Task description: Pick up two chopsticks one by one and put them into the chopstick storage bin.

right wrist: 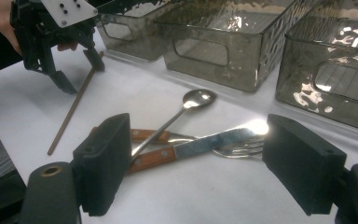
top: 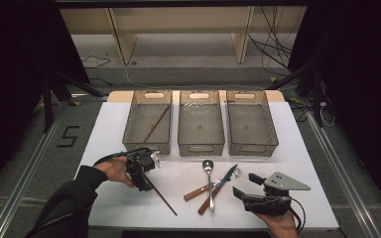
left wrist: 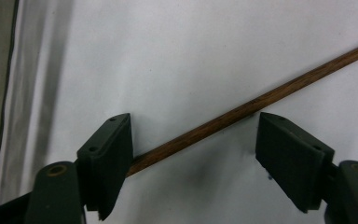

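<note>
Right gripper point(top: 241, 185) fingers spread, left gripper point(top: 148, 179) unclenched astride 1 chopstick point(top: 161, 194), 3 bins point(top: 201, 147)

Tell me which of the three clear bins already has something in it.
The left bin, nearest the left tongs: one brown chopstick lies slanted inside it. The middle bin and right bin look empty.

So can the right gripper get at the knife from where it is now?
Probably yes. The right gripper rests on the table with its jaws open toward the knife, with bare tabletop between. But the spoon lies across the knife's wooden handle and its blade rests on the fork, so a clean grip may be awkward.
</note>
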`<action>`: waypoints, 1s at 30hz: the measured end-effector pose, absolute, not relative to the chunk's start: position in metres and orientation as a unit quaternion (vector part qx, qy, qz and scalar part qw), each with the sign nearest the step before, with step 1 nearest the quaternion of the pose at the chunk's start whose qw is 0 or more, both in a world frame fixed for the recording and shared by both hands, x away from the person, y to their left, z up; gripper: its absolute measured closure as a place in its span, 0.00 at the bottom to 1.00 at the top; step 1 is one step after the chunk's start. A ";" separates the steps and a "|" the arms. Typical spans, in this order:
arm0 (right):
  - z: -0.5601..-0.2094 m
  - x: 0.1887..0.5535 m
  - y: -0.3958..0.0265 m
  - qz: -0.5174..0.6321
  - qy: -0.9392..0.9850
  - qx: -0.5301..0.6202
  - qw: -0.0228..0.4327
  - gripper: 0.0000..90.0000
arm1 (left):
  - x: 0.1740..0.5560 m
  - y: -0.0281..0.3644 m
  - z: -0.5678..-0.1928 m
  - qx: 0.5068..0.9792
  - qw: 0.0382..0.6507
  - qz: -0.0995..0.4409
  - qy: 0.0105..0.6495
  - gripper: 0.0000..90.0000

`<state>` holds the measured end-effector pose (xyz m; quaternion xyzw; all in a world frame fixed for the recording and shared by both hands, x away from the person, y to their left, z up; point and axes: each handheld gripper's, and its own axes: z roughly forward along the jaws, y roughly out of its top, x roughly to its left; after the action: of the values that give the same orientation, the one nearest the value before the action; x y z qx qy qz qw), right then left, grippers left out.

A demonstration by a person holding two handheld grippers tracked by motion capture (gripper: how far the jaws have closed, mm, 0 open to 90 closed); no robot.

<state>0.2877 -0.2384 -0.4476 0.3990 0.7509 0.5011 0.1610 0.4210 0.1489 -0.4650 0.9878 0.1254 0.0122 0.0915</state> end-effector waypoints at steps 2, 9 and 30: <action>-0.448 0.288 -0.238 0.501 0.751 0.399 0.161 0.27 | 0.421 0.148 -0.464 0.989 0.084 0.013 0.122 0.35; -0.448 0.288 -0.239 0.501 0.751 0.400 0.160 0.27 | 0.419 0.147 -0.461 0.993 0.065 0.012 0.097 0.53; -0.448 0.289 -0.240 0.504 0.748 0.405 0.153 0.27 | 0.404 0.148 -0.459 0.999 0.030 0.011 0.016 0.82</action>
<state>0.2887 -0.2404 -0.4482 0.4046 0.7478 0.5035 0.1533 0.4038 0.1478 -0.4591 0.9994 0.0161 0.0113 0.0301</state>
